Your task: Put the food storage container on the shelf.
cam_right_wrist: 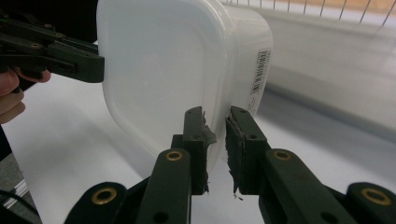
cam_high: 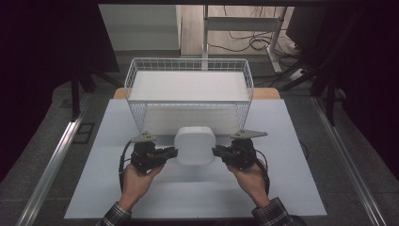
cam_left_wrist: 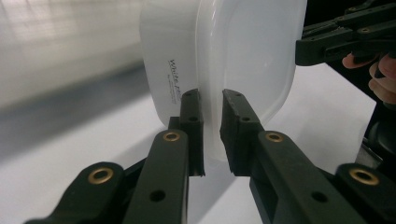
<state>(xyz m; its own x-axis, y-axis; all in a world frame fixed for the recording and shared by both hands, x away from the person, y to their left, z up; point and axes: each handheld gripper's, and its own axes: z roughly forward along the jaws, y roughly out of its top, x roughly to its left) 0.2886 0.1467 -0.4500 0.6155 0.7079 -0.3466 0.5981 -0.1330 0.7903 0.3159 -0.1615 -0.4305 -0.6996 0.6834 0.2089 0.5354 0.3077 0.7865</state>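
Note:
A white plastic container [cam_high: 194,145] with a lid sits between my two grippers, just in front of the wire basket. My left gripper [cam_high: 172,152] is shut on the rim at its left side, and my right gripper [cam_high: 217,151] is shut on the rim at its right side. In the left gripper view the jaws [cam_left_wrist: 211,107] pinch the thin lip of the container [cam_left_wrist: 243,56], with the right gripper [cam_left_wrist: 301,49] at its far side. In the right gripper view the jaws [cam_right_wrist: 215,119] clamp the container [cam_right_wrist: 159,70] the same way, opposite the left gripper [cam_right_wrist: 95,65]. I cannot tell whether it rests on the table.
A white wire basket [cam_high: 141,115] stands behind the container, with a flat white panel inside it. A pale sheet [cam_high: 291,179] covers the table. Dark floor, cables and a metal frame lie beyond the table's far edge.

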